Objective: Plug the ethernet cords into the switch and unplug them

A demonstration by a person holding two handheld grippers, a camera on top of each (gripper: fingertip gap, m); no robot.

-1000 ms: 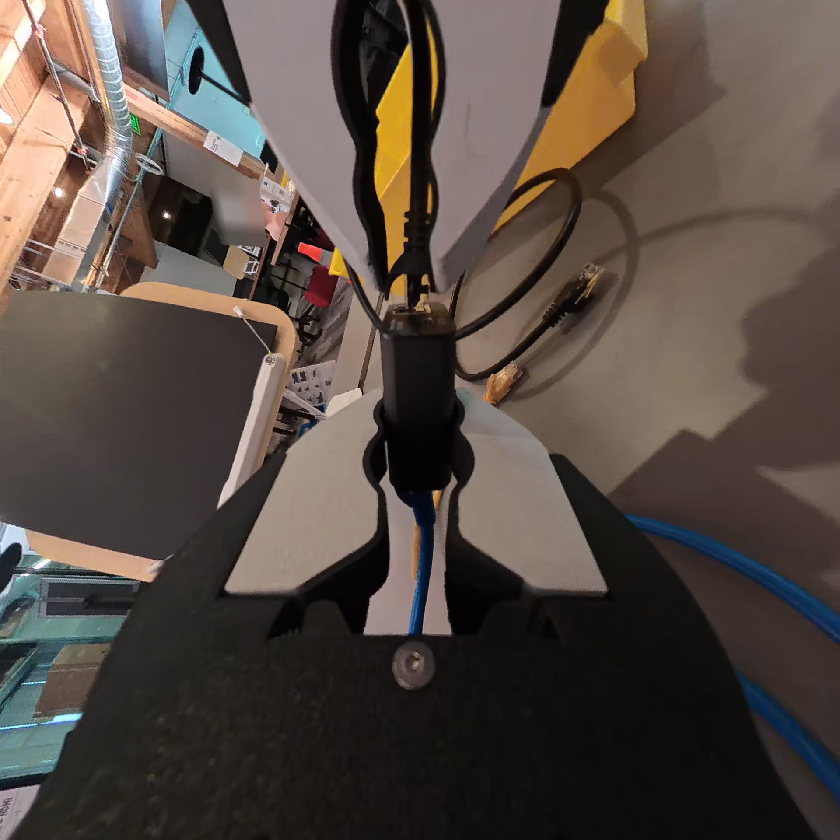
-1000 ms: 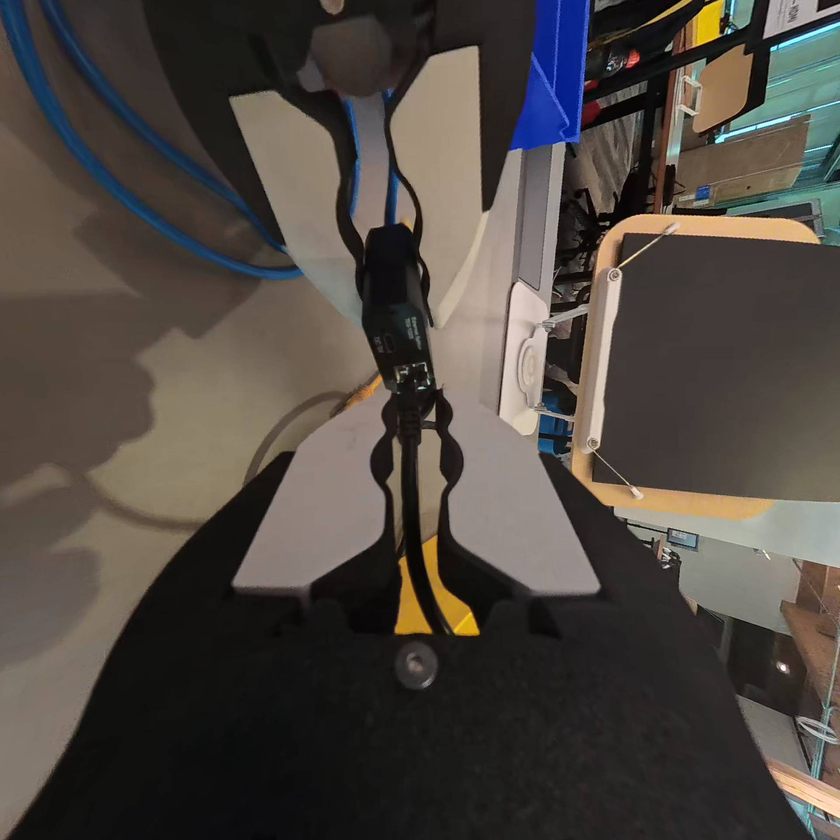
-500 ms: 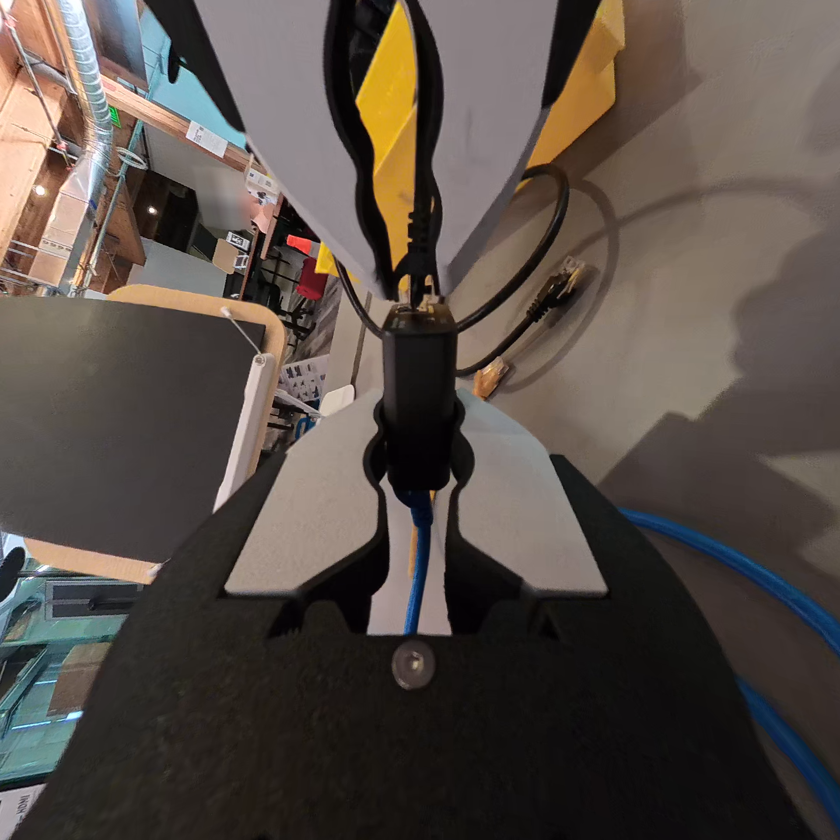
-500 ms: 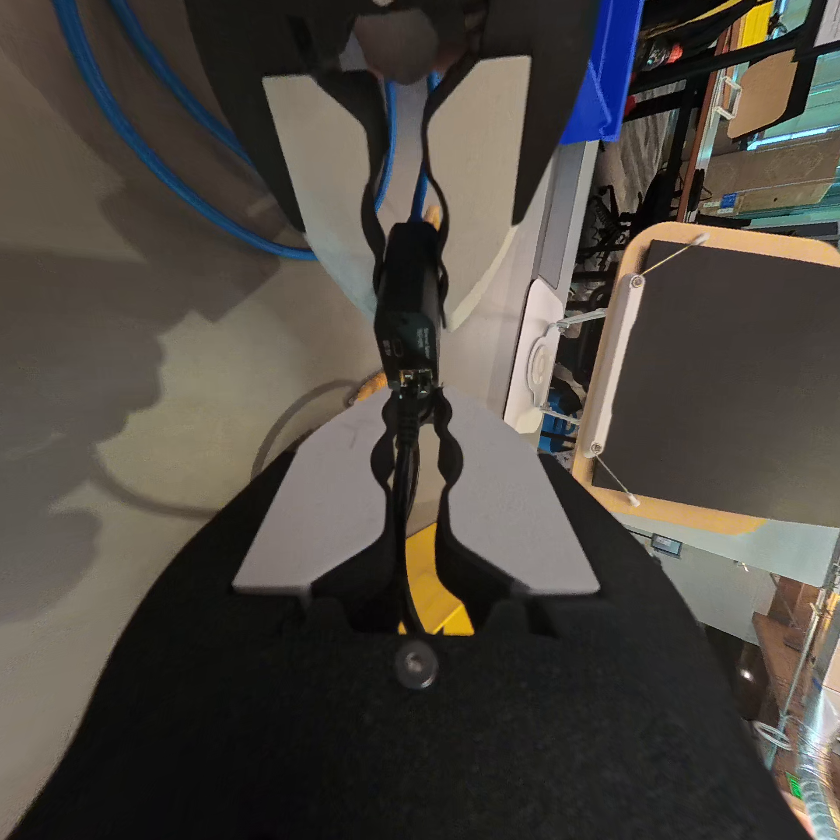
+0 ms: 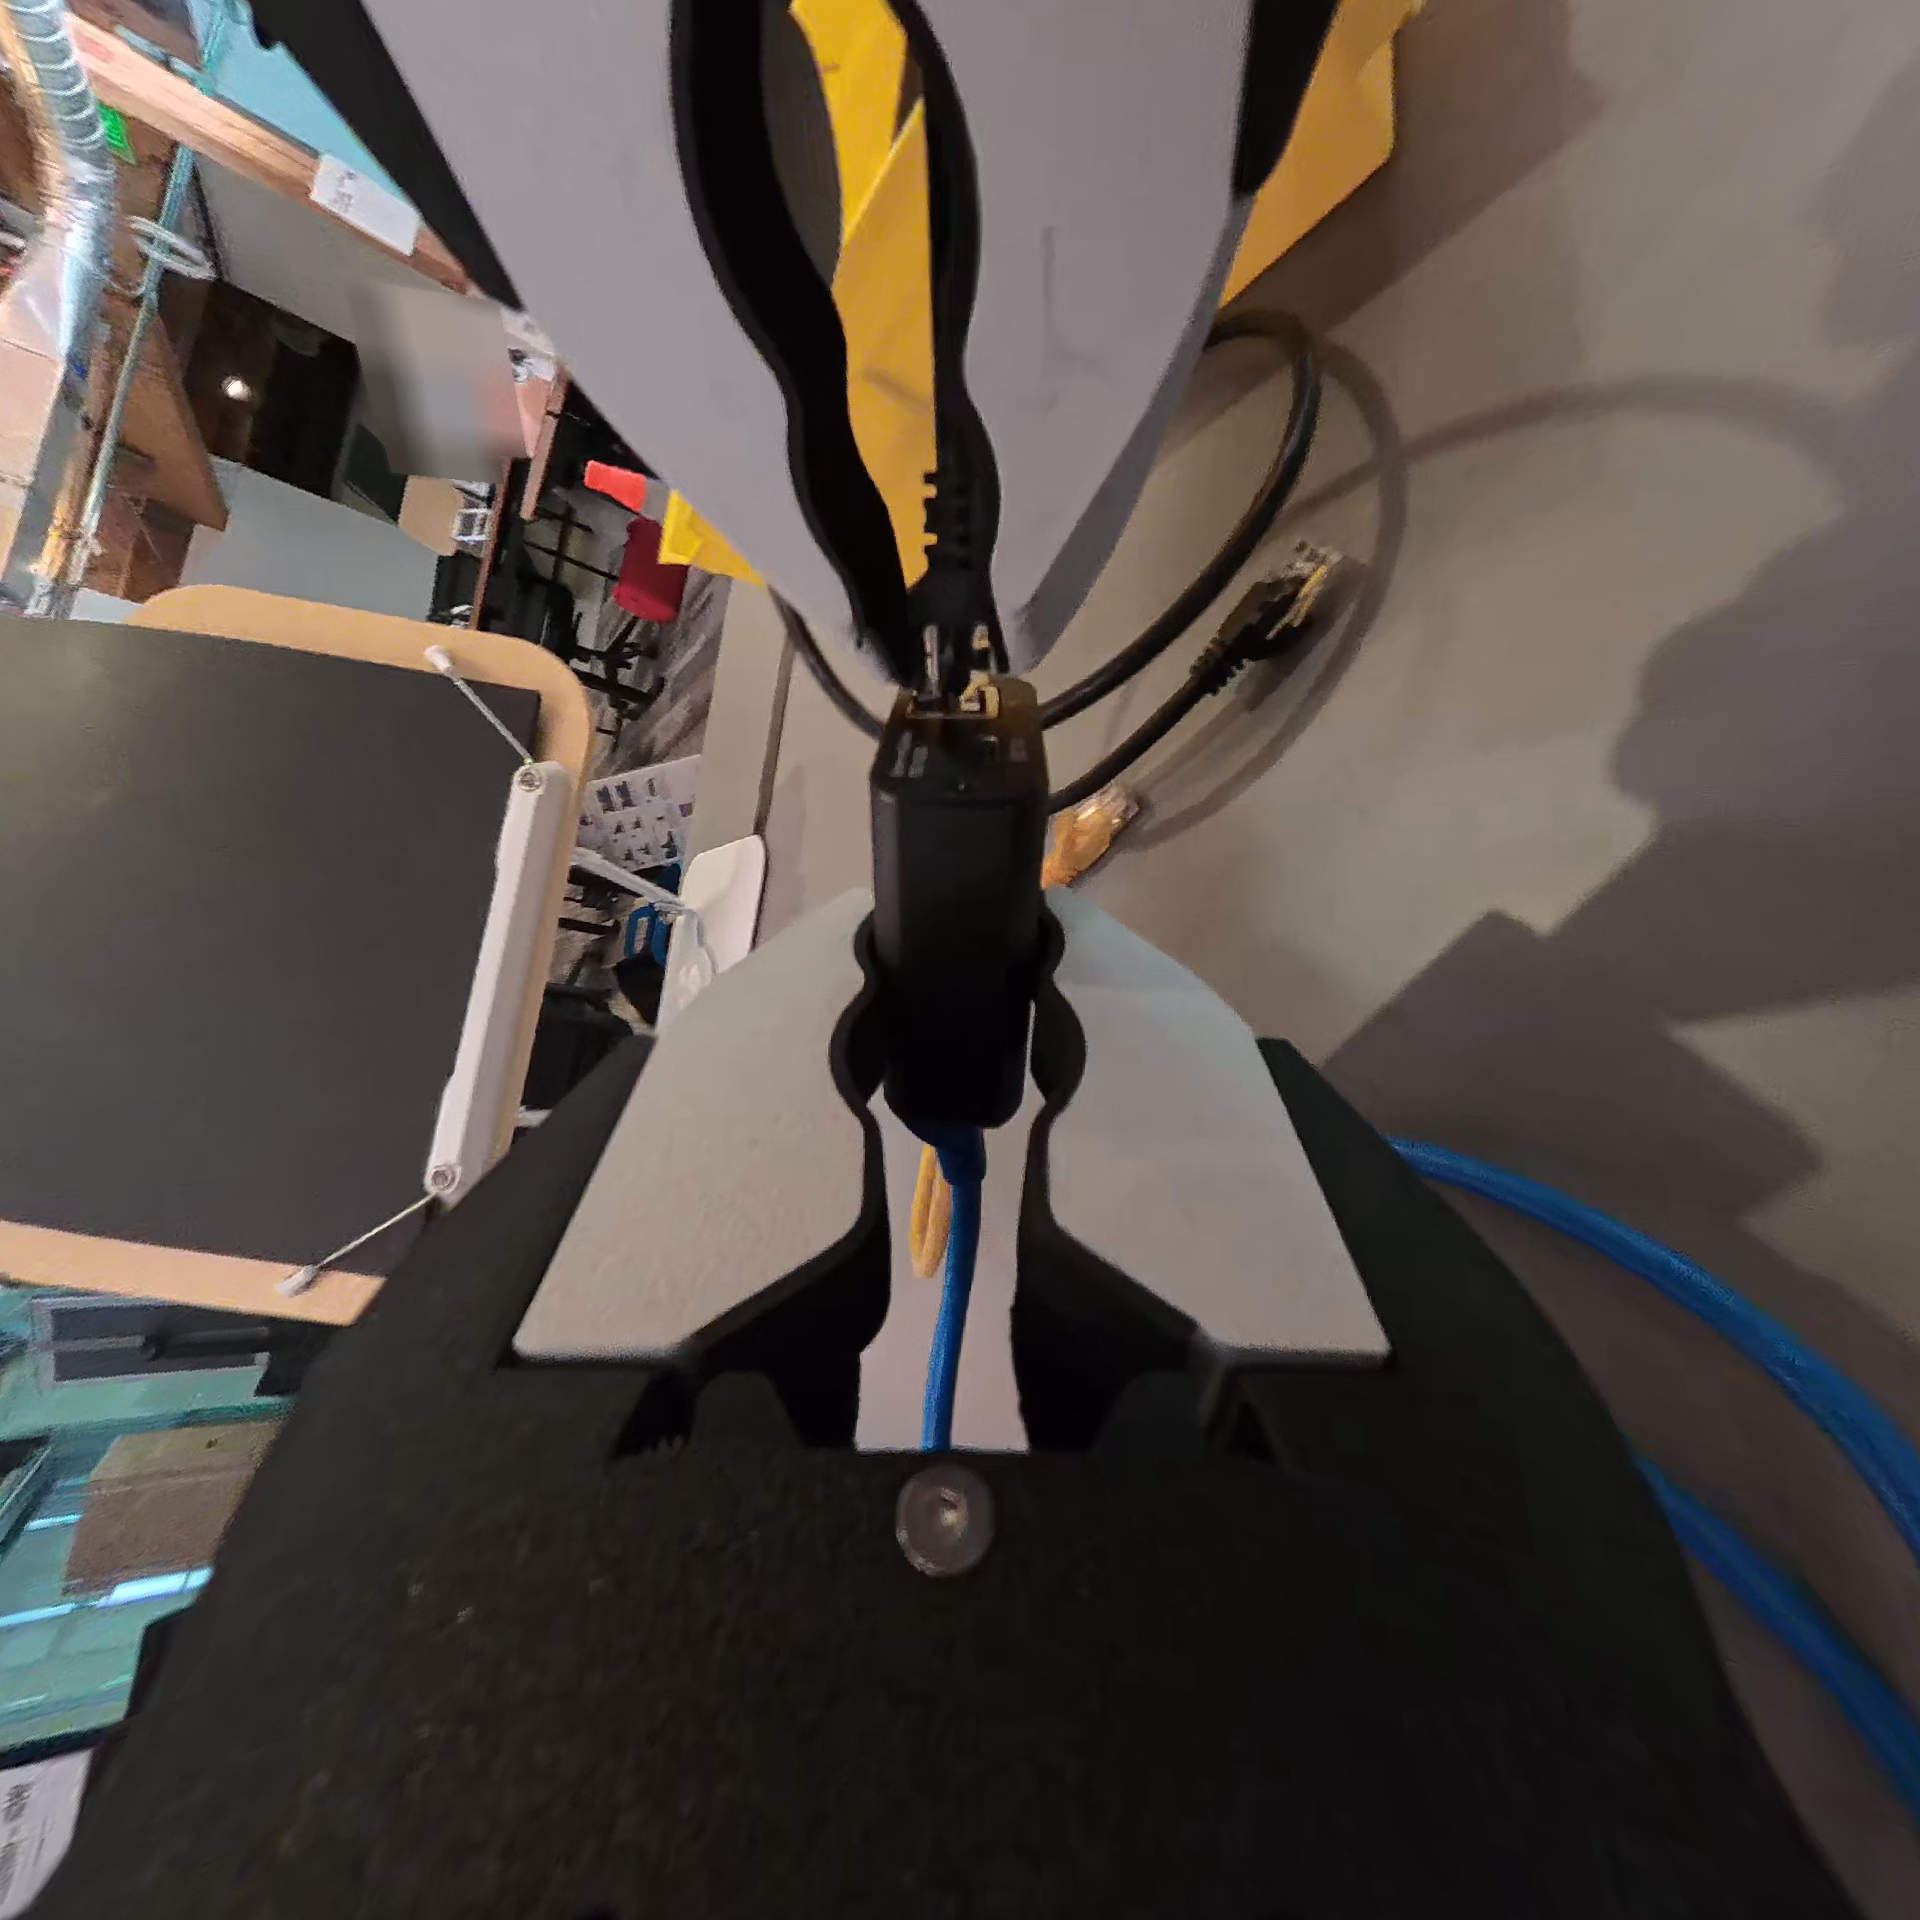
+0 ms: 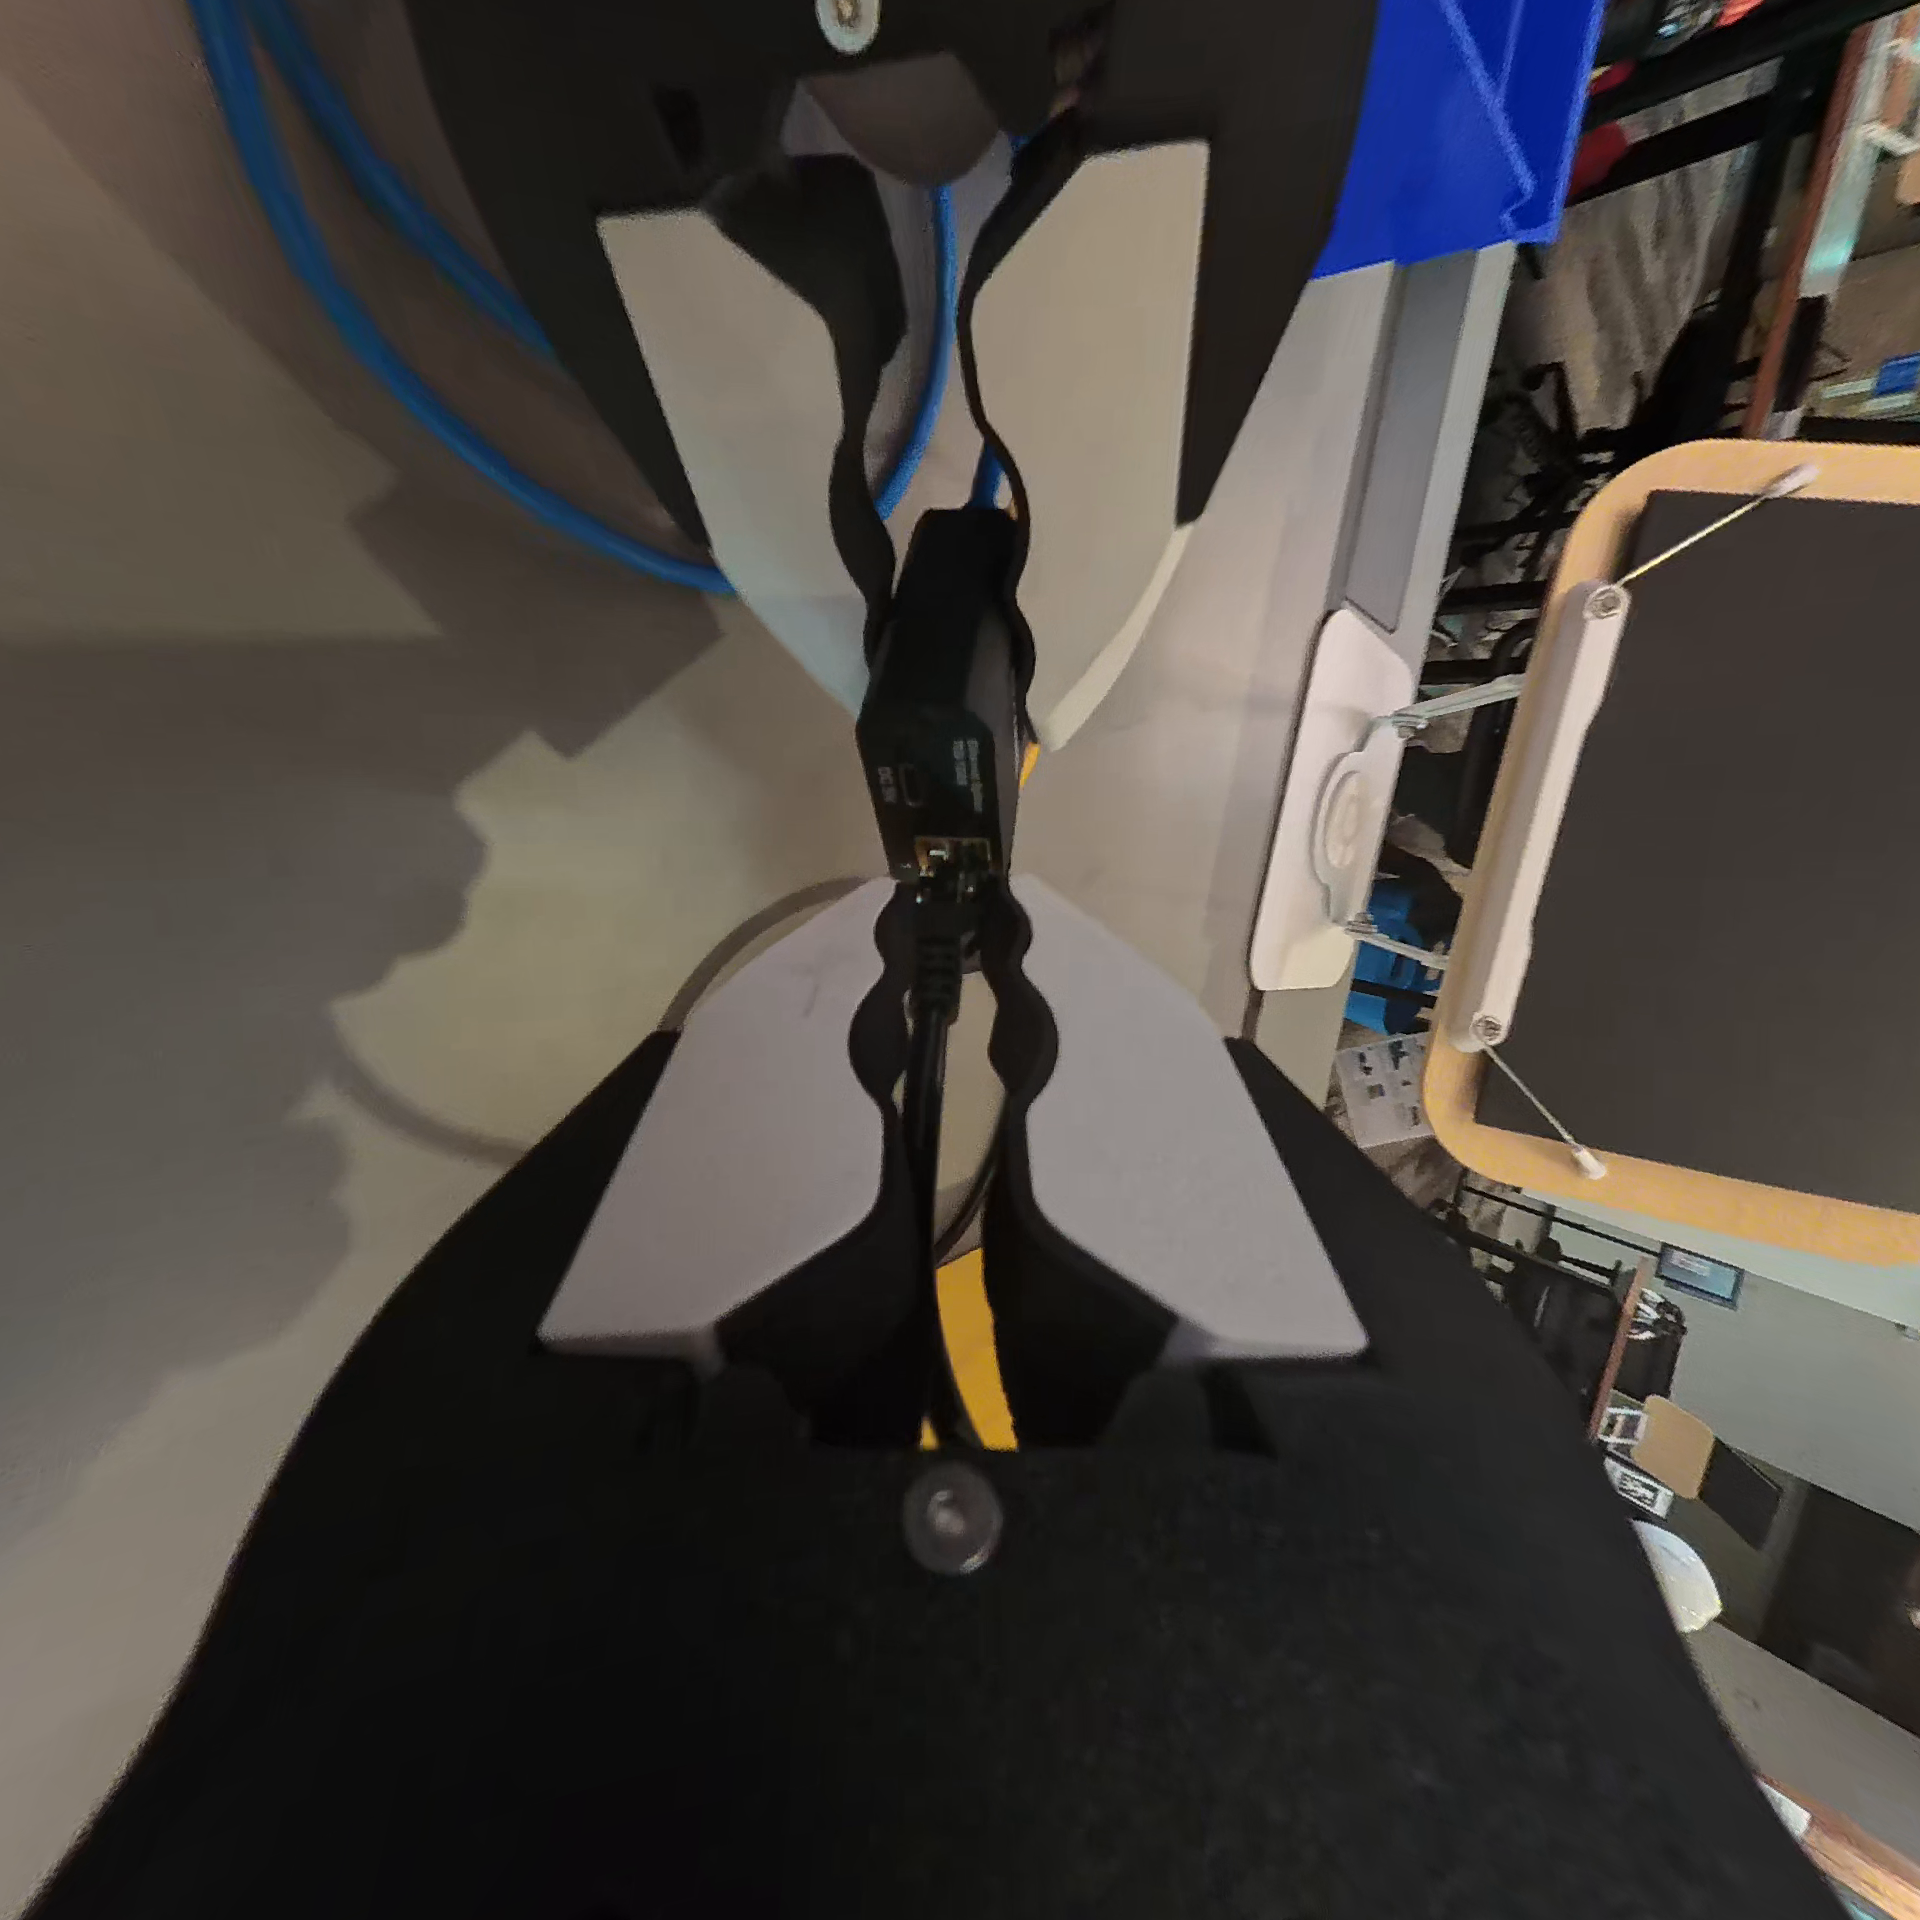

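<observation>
My left gripper (image 5: 954,997) is clamped around the black switch (image 5: 954,883), holding it up off the table (image 5: 1558,727), with a blue cord (image 5: 951,1299) running out of its near end. My right gripper (image 6: 951,935) pinches the black cord's plug (image 6: 940,914) right at the switch's port; I can't tell whether it has latched. I judge this the plugging step: next I push straight in, keeping both aligned.
</observation>
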